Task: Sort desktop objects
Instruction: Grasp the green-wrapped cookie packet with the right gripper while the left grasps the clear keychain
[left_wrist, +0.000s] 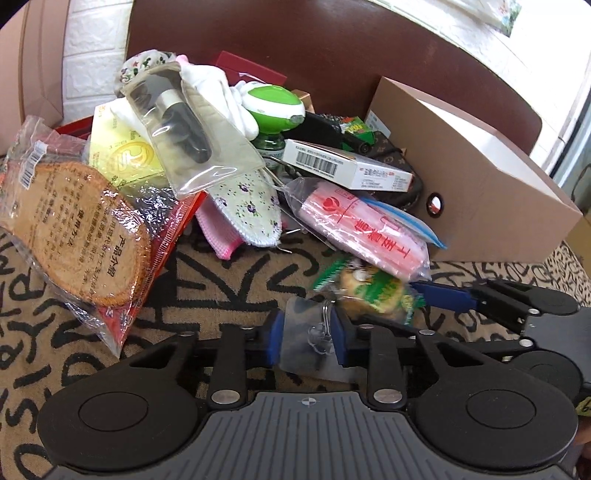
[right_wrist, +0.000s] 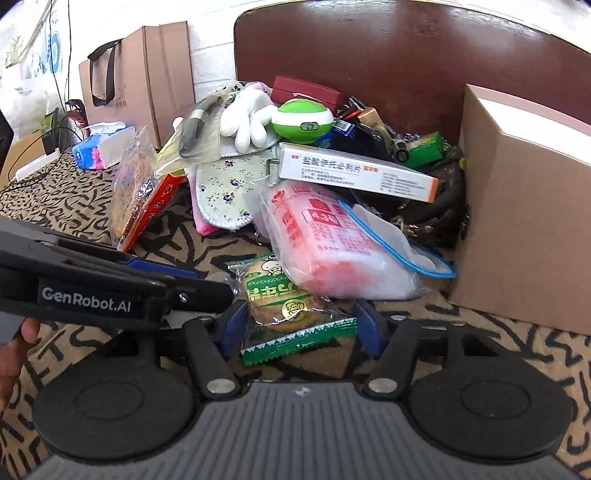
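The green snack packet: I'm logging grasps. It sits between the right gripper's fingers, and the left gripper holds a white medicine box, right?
Not quite. The left gripper is shut on a small clear plastic bag, as the left wrist view shows; the white medicine box lies on the pile. The green snack packet does sit between the right gripper's fingers.

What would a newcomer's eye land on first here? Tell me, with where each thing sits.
Probably the pile of clutter against the dark red chair back, topped by a bright green-and-white round gadget. In front, the pink zip bag leans onto a green-wrapped snack that sits between the right gripper fingers. The left gripper is shut on a small clear bag, and a brown cardboard box stands on the right.
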